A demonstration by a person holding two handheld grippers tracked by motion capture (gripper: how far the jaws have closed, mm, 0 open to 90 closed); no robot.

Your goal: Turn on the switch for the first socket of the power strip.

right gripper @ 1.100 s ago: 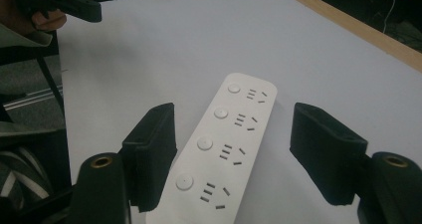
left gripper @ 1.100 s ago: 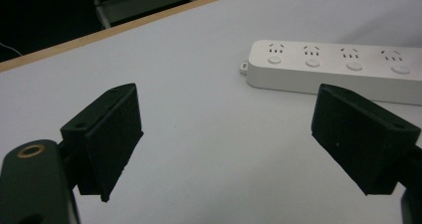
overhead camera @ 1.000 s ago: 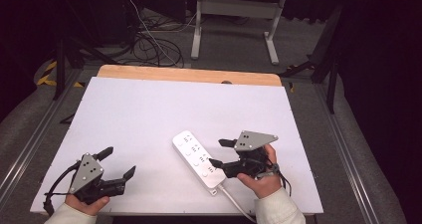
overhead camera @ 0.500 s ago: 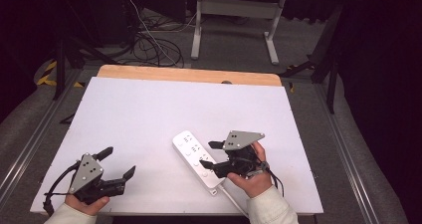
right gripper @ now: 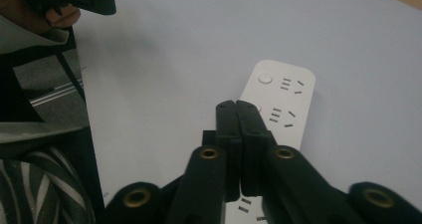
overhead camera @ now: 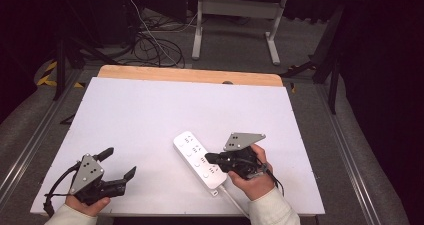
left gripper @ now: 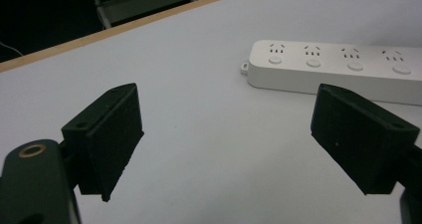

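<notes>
- Your left gripper (overhead camera: pixel 119 165) sits at the near left corner of the white desk (overhead camera: pixel 150 110), its fingers spread wide apart with nothing between them.
- Your right gripper (overhead camera: pixel 209 158) has its fingers pressed together, poised over the middle of the white power strip (overhead camera: pixel 192 150); whether they touch it is unclear.
- The strip lies diagonally, right of centre, its cable (overhead camera: pixel 235 202) trailing off the near edge.
</notes>
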